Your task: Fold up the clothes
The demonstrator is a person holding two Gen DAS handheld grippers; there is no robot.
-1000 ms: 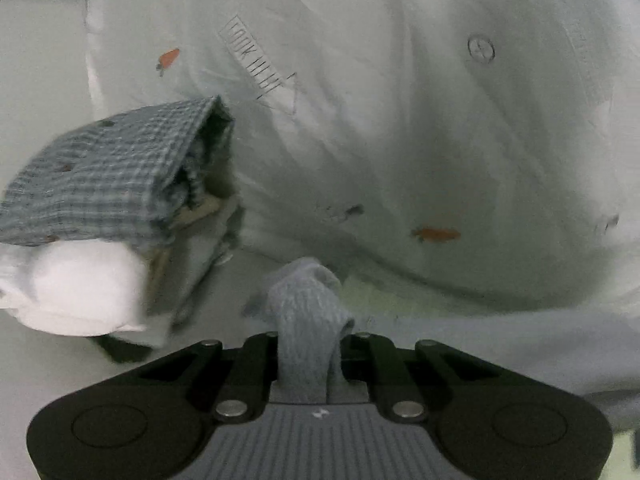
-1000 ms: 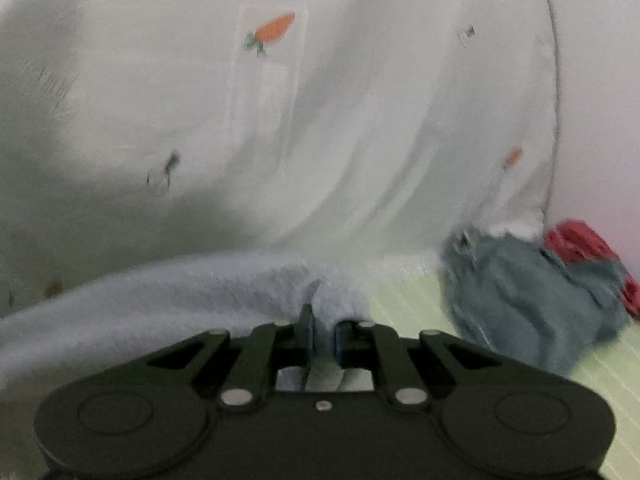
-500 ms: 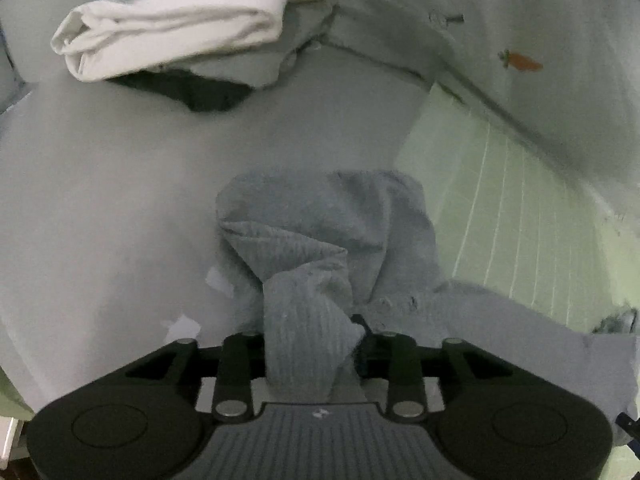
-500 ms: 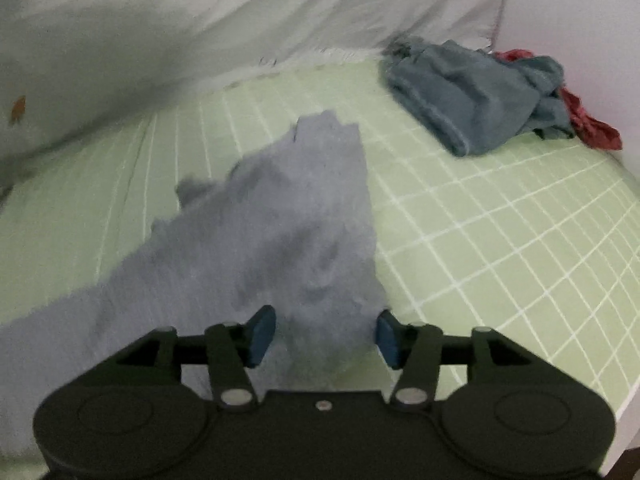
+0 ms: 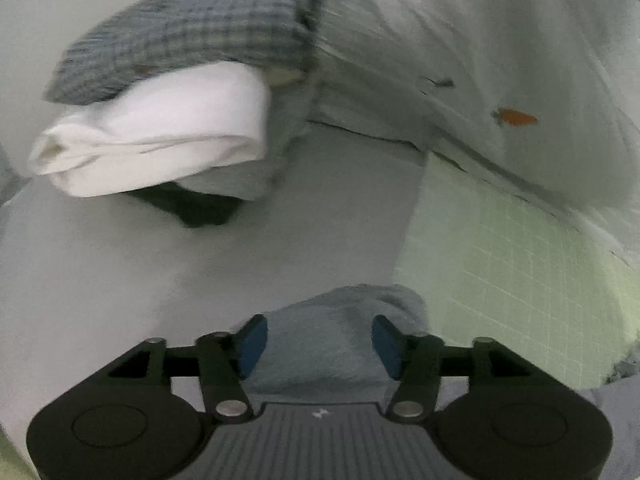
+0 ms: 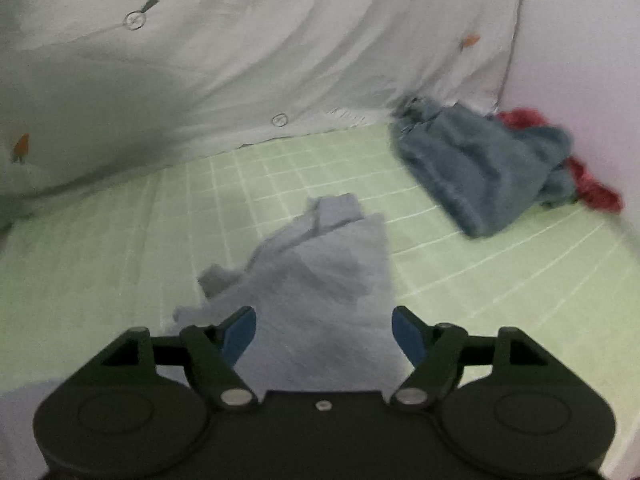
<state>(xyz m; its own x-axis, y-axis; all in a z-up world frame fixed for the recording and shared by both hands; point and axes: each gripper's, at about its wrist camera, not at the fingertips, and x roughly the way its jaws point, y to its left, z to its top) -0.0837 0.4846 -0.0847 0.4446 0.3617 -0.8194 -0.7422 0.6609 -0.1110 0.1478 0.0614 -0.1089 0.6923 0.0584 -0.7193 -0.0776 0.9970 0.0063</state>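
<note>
A pale grey-blue garment (image 6: 320,264) lies spread on the green checked bed sheet (image 6: 500,280). Its near end shows as a rumpled mound in the left wrist view (image 5: 340,320). My left gripper (image 5: 318,344) is open, its blue pads on either side of that mound and not touching it. My right gripper (image 6: 324,334) is open and empty just above the garment's near part.
A pile of folded clothes, a plaid piece (image 5: 192,40) on a white one (image 5: 160,128), sits on the grey surface (image 5: 120,272) at far left. A crumpled teal garment (image 6: 480,168) and a red one (image 6: 592,184) lie far right. A white carrot-print sheet (image 6: 280,48) hangs behind.
Both grippers have let go of the grey-blue garment and opened wide. It now lies on the bed. The left gripper has tilted up toward the folded pile.
</note>
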